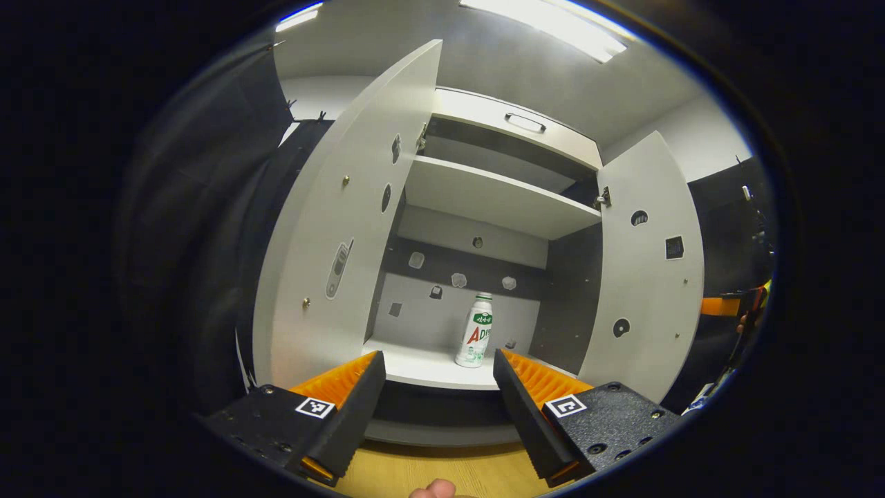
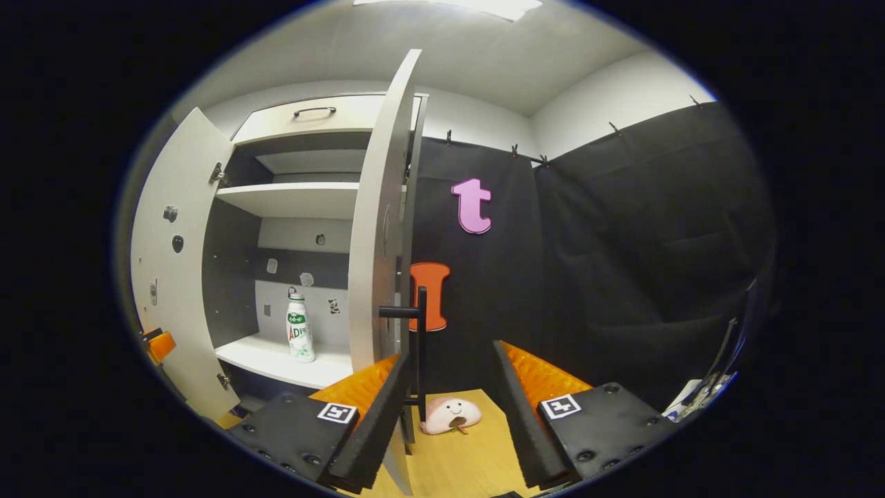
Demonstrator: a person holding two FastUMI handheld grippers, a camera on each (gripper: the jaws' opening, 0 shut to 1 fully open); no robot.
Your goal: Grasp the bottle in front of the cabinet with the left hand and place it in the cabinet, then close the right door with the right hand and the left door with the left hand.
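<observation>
Bottle (image 1: 475,330) upright on the cabinet's (image 1: 484,200) lower shelf, label too small for us to read, both flat pale doors open, left gripper (image 1: 440,373) and right gripper (image 2: 451,377) fingers spread, ridged pads, holding nothing.

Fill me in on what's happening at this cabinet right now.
A person is working a claw in each hand at a white cabinet. The bottle already stands upright on the lower shelf inside. Both doors are open. The left claw is open, empty, and apart from the bottle. The right claw is open beside the right door, next to its dark handle, not gripping it. A small plush toy lies on the wooden floor.
</observation>
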